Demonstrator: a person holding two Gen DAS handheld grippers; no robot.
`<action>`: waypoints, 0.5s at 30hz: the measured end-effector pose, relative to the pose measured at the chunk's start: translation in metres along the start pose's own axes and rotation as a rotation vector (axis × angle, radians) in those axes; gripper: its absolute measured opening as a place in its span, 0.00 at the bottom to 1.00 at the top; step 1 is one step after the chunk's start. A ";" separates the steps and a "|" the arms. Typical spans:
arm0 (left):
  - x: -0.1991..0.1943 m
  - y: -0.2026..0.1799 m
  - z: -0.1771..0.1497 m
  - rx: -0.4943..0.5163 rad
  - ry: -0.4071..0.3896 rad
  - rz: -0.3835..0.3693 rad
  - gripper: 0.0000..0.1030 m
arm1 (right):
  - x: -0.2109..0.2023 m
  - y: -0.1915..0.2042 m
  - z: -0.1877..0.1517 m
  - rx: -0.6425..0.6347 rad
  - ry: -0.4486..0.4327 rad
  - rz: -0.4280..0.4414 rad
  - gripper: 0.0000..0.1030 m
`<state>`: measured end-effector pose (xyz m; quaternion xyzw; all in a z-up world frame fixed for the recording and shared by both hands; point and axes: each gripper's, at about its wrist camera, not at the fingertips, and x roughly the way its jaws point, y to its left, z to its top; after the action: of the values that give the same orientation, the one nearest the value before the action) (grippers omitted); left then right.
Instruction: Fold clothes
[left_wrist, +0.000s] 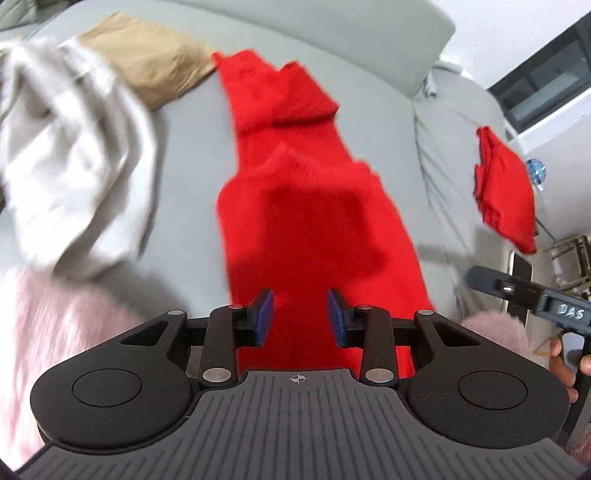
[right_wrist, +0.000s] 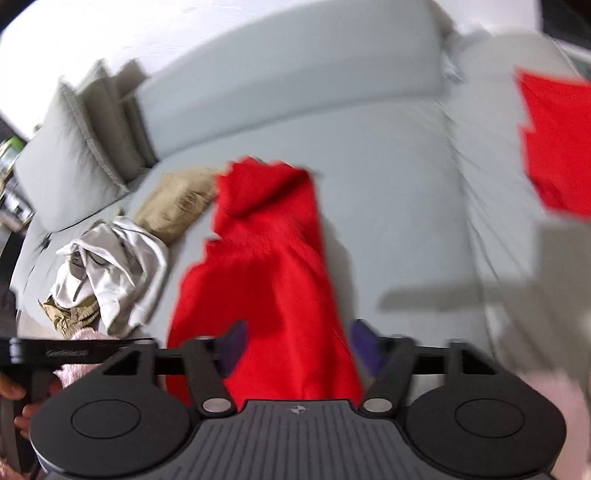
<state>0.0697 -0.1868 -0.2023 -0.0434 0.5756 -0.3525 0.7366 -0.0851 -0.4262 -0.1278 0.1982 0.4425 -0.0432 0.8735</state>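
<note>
A red garment lies spread lengthwise on the seat of a grey sofa, its far end bunched into folds toward the backrest and its near end running under both grippers. The left gripper hangs above the near part of the red garment with its blue pads parted and nothing between them; the cloth shows through the gap, untouched. The right gripper is blurred in its own view; its jaws stand apart over the same garment, and whether the pads press on any cloth cannot be told. To the left of the red garment lies a crumpled white garment, with a tan garment beyond it, touching the red garment's far corner. A second red piece, folded, rests on the sofa to the right of the red garment, well apart from it. Pink fluffy sleeves show beside the left gripper.
</note>
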 end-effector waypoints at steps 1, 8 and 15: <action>0.009 0.004 0.008 0.006 -0.006 -0.004 0.28 | 0.017 0.010 0.009 -0.056 0.005 -0.012 0.18; 0.070 0.028 0.027 0.078 -0.002 0.040 0.21 | 0.127 0.023 0.028 -0.205 0.235 -0.169 0.21; 0.068 0.054 0.030 -0.103 -0.022 -0.106 0.31 | 0.110 0.050 0.081 -0.347 0.114 -0.061 0.40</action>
<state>0.1273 -0.1950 -0.2733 -0.1157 0.5818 -0.3604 0.7199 0.0551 -0.4006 -0.1565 0.0334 0.4980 0.0188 0.8663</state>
